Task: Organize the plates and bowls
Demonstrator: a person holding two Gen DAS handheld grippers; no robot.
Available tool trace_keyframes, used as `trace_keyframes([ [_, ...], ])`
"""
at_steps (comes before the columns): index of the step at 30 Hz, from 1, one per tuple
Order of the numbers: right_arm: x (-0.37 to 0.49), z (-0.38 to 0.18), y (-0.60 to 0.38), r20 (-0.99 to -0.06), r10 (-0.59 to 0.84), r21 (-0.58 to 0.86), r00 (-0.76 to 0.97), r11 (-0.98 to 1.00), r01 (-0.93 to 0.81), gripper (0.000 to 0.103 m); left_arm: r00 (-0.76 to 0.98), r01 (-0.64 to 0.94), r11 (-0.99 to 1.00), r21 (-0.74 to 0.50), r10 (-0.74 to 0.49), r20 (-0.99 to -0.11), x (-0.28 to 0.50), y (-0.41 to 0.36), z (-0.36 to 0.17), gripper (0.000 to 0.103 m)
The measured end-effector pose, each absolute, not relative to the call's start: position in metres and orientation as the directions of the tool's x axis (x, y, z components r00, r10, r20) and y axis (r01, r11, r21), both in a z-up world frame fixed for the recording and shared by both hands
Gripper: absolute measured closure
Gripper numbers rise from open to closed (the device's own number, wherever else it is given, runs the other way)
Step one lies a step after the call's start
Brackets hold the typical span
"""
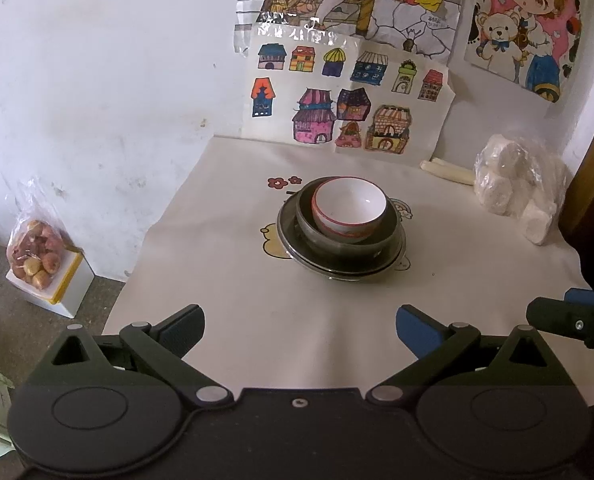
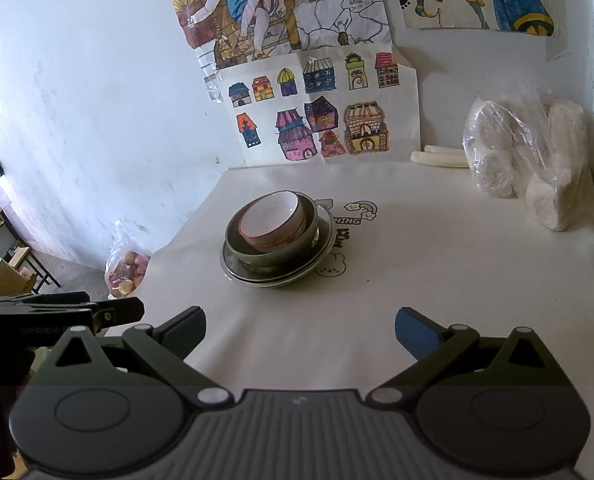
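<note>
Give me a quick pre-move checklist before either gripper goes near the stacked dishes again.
1. Left gripper open and empty: ok.
2. Right gripper open and empty: ok.
3. White bowl nested inside the metal bowl: ok, though it sits tilted in the right wrist view.
4. Metal bowl resting on the metal plates: ok; how many plates are in the stack, cannot tell.
5. Tablecloth between grippers and stack free of obstacles: ok.
6. Bag of white buns clear of the stack: ok, it stands apart toward the right.
</note>
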State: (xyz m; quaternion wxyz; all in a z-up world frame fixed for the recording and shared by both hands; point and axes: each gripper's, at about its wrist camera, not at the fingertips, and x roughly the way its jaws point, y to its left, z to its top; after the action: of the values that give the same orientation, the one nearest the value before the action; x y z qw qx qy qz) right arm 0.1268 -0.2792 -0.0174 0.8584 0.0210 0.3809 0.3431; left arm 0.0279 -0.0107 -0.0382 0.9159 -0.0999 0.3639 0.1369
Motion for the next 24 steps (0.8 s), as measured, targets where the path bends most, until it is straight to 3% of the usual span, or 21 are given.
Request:
trace_keyframes([
  [24, 0.134, -0.02, -0.282, -0.643, 0.605, 0.308, 0.469, 0.765, -0.565, 0.0, 0.684, -0.321, 0.943, -0.092, 0.163, -0.711, 0.038, -0.012, -0.04, 0.004],
])
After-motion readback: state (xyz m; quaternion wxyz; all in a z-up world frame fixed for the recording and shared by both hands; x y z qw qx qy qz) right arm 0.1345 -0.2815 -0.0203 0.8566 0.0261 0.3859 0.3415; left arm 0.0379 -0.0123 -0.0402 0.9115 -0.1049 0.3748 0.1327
